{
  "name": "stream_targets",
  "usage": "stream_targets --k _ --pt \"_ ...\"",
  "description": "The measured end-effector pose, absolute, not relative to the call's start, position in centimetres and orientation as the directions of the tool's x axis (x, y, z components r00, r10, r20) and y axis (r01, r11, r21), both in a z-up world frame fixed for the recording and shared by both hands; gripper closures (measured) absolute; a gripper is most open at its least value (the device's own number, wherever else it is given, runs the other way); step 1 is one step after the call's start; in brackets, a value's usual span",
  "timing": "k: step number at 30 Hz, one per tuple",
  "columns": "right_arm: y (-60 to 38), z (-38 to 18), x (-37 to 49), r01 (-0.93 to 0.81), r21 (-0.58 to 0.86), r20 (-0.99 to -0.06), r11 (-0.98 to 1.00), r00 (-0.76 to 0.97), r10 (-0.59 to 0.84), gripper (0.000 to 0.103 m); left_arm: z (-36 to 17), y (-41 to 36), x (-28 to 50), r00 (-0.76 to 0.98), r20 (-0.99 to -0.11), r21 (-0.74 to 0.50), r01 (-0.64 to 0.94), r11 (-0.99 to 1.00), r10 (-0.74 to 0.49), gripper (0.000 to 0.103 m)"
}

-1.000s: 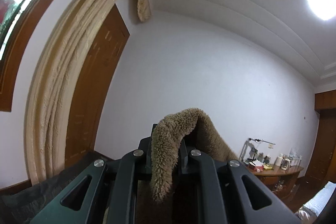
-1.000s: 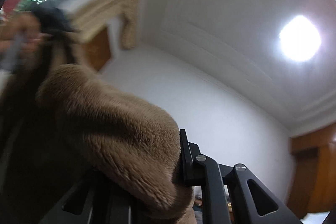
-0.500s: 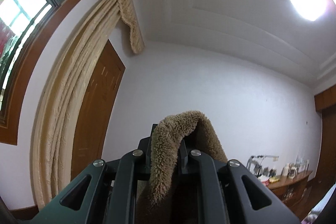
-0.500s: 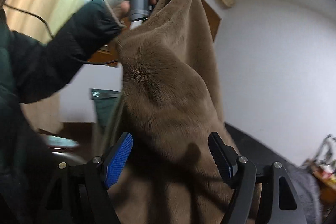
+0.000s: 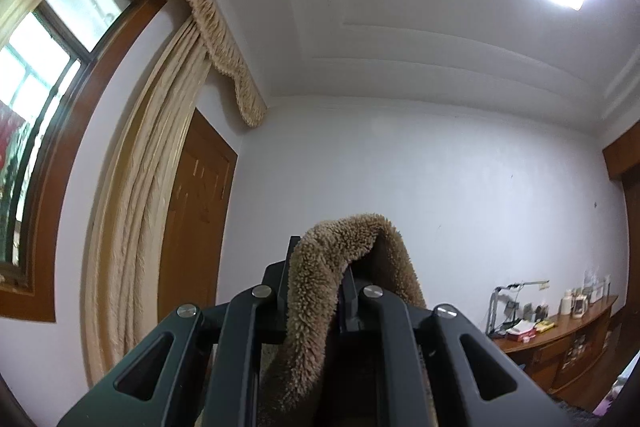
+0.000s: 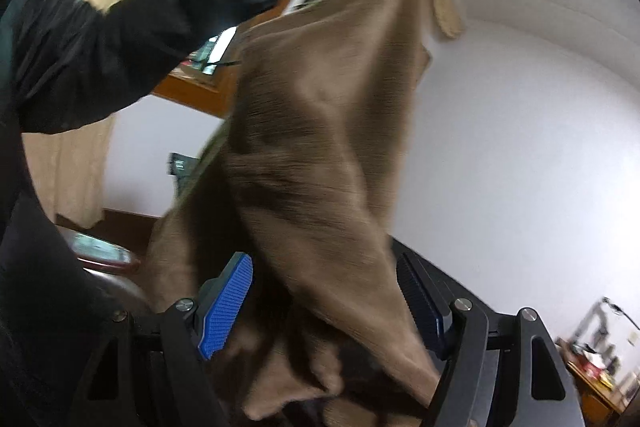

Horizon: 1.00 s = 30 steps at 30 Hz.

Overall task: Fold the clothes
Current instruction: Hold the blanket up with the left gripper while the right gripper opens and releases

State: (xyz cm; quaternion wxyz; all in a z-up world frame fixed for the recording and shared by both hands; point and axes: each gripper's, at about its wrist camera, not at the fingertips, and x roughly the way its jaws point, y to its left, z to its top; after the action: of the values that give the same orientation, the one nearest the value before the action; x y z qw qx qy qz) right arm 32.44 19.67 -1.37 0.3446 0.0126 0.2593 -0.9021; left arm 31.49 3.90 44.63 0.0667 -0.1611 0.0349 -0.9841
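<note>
While the left gripper (image 5: 316,291) is clenched on a top edge of the fluffy brown garment (image 6: 320,155) held high in the air, the right gripper (image 6: 324,291) gapes wide around the hanging cloth lower down.

Wooden sideboard (image 5: 560,337): standing against the white wall at the far right, curving in the fisheye view.
On its top: a desk lamp (image 5: 520,285) is rising at the left end, white jars (image 5: 566,301) are sitting further right, and papers (image 5: 520,327) are lying near the lamp's foot.
Right wrist view: the sideboard (image 6: 592,383) is showing blurred at lower right.
</note>
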Motion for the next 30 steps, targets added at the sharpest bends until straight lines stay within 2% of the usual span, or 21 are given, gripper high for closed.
stream_targets --k 4,9,15,16,17,19,20,25,30 --pt "16.3 0.0 31.3 0.655 -0.465 -0.19 -0.596 -0.731 -0.655 0.026 46.2 6.0 31.8 -0.941 0.304 -0.052 0.139 -0.989 -0.148 0.088" --pt "14.5 -0.2 31.6 0.507 -0.534 -0.06 -0.676 -0.821 -0.567 0.026 47.2 8.0 33.8 -0.931 0.338 -0.032 0.138 -0.99 -0.14 0.088" --pt "14.6 2.7 32.0 0.4 -0.47 0.054 -0.787 -0.877 -0.478 0.028 47.3 8.9 35.5 -0.919 0.372 -0.012 0.132 -0.991 -0.127 0.088" --pt "14.9 3.2 32.1 0.359 -0.466 0.084 -0.808 -0.892 -0.445 0.041 47.2 8.9 35.7 -0.919 0.373 -0.007 0.135 -0.991 -0.128 0.087" --pt "15.6 4.4 32.1 0.333 -0.456 0.103 -0.826 -0.902 -0.42 0.06 47.2 8.7 35.7 -0.918 0.374 -0.003 0.141 -0.99 -0.132 0.087" --pt "17.3 5.7 32.2 0.282 -0.398 0.148 -0.873 -0.919 -0.365 0.077 47.4 7.9 35.7 -0.914 0.378 0.0 0.16 -0.987 -0.148 0.087" --pt "18.3 6.3 32.3 0.259 -0.366 0.172 -0.894 -0.925 -0.339 0.08 47.4 7.4 35.6 -0.911 0.38 -0.003 0.172 -0.985 -0.16 0.087" --pt "25.9 10.5 33.7 0.089 -0.134 0.325 -0.987 -0.937 -0.128 0.085 46.4 3.6 35.6 -0.916 0.352 -0.046 0.191 -0.981 -0.195 0.087" --pt "32.0 13.4 35.5 -0.043 0.038 0.405 -0.998 -0.913 0.054 0.086 43.0 0.1 35.4 -0.957 0.26 -0.088 0.106 -0.99 -0.126 0.087"
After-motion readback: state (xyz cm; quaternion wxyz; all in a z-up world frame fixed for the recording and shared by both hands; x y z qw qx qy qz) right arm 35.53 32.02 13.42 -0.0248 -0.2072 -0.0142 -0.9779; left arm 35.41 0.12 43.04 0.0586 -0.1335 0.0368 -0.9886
